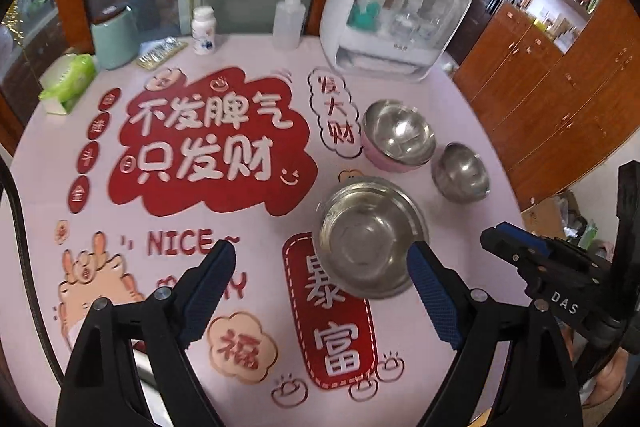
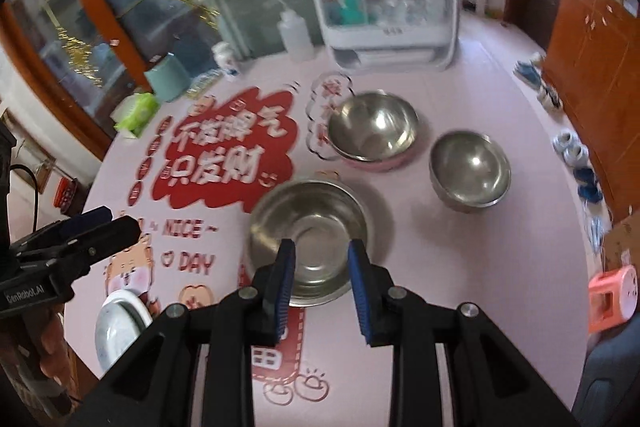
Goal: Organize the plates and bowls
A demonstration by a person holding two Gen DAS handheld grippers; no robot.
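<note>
Now left gripper wide open, empty; right gripper part open, empty, above bowl mid-tabletop.

White plate partly hidden behind right tool.

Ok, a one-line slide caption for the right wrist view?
Right gripper open and empty above the nearest steel bowl, two more bowls behind on the pink printed table.

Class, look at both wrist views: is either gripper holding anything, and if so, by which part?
Nothing is held. The left gripper is wide open above the table, and the right gripper, narrower, has an empty gap; the nearest bowl lies beyond its fingers.
</note>
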